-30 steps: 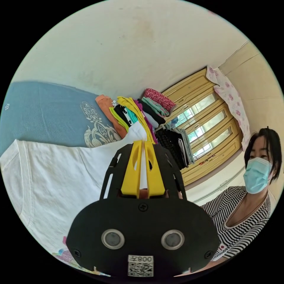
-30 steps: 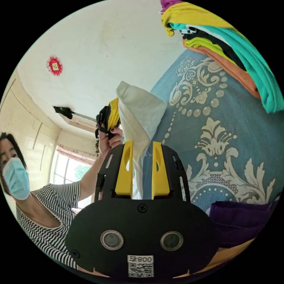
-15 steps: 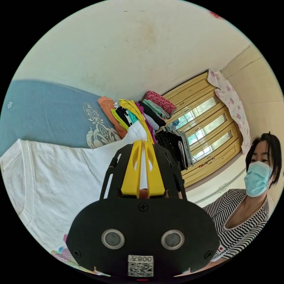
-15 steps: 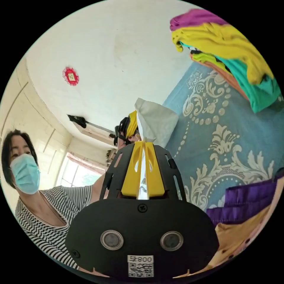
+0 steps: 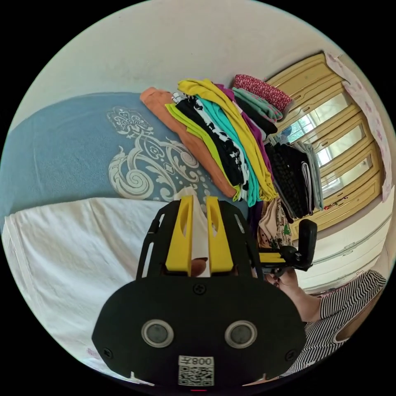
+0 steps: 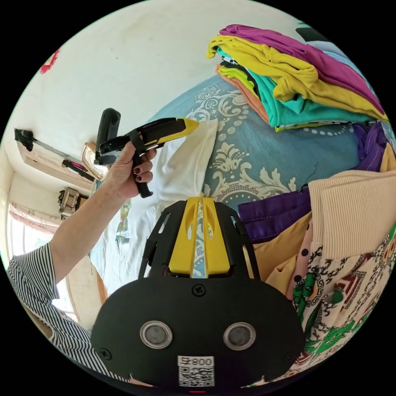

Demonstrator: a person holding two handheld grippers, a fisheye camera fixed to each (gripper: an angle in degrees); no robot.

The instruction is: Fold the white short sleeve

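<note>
The white short sleeve lies spread on the blue patterned blanket. Part of it runs up between the jaws of my left gripper, which stand a little apart, so it is open. In the right gripper view the shirt is a folded strip on the blanket. A hand holds the left gripper with its tip at the strip's far corner. My right gripper is shut on the strip's near corner. The right gripper also pokes out beside the left one, low over the bed.
A slanting stack of folded coloured clothes sits on the blanket just past the shirt. Purple, beige ribbed and patterned garments lie close to the right gripper. Dark folded clothes and wooden window frames lie beyond.
Both grippers have come down from the air to the blanket, and the shirt's lifted edge now lies flat. The right jaws shut on the cloth early on. The left jaws have parted a little.
</note>
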